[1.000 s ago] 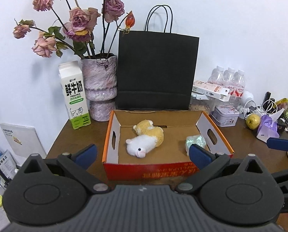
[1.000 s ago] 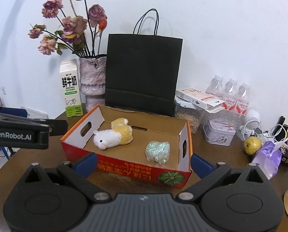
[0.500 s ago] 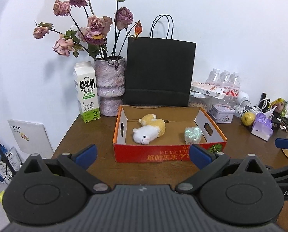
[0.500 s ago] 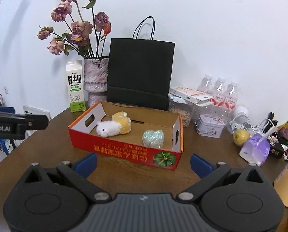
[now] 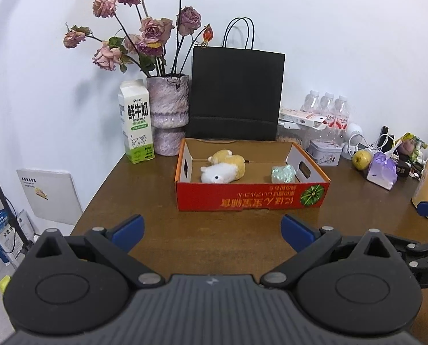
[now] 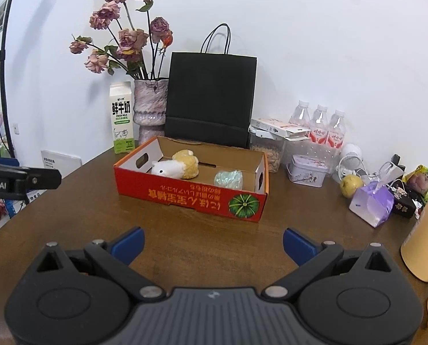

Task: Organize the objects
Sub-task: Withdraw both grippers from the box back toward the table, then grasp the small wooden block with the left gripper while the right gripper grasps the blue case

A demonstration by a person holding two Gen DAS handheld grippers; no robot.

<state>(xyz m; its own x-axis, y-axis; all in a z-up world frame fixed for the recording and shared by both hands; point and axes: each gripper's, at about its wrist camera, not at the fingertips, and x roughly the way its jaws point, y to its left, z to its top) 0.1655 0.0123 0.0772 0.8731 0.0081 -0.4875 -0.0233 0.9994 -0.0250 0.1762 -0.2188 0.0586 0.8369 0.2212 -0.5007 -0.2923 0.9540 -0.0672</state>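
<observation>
Both grippers, left and right, hover with jaws spread wide and empty above a brown table. Beyond them sits an open red cardboard box holding a white-and-yellow plush toy and, apart to its right, a crumpled iridescent wrapper.

Setting: lived-in home or office corner, cannot tell which | Evidence: brown wooden table against plain white wall | vase of dried roses beside milk carton | black paper bag | water bottles, tin, pear, charger cables | light-stand pole at left edge
</observation>
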